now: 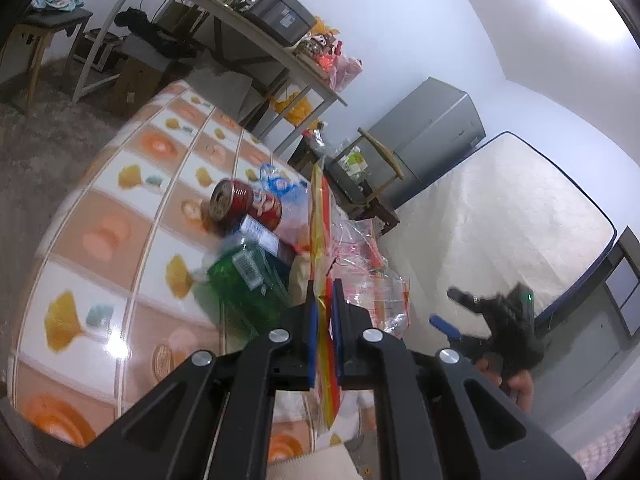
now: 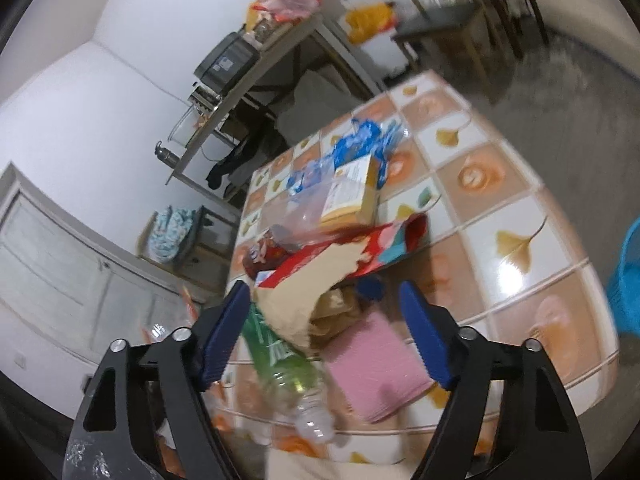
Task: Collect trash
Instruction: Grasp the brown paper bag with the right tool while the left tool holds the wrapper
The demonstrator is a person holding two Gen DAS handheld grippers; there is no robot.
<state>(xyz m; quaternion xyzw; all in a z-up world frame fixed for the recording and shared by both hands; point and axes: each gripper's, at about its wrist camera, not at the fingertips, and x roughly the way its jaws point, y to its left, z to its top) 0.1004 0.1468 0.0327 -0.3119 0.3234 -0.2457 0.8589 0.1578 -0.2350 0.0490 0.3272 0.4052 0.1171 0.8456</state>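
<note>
Trash is heaped near one edge of a tiled table (image 1: pixel 120 184) patterned with orange flowers and yellow leaves. In the left wrist view, the left gripper (image 1: pixel 326 320) is seen clamped on a thin yellow and red plastic wrapper (image 1: pixel 326 208), which is pinched between the blue pads and stands up from them as a narrow strip. Just beside it, a crumpled clear plastic bag (image 1: pixel 372 280) with red print is seen on one side, and a green plastic bottle (image 1: pixel 244 284) on the other, lying on its side against a red can (image 1: pixel 244 204) whose top is turned toward the camera. A blue and clear wrapper (image 1: pixel 280 184) is found behind the can. At the right edge of this view, the right gripper (image 1: pixel 460 312) is shown held in a person's hand (image 1: pixel 516 384), off the table's side. In the right wrist view, the right gripper's jaws are seen apart, with nothing pressed by either pad; a torn red carton (image 2: pixel 348 252) with a pale flap is reached between them, over the green bottle. A pink pad (image 2: pixel 376 368) lies just beside the bottle, and a yellow and white box (image 2: pixel 352 192) rests further back against the blue wrapper. A blue basket (image 2: pixel 628 280) is visible beyond the table's edge.
</note>
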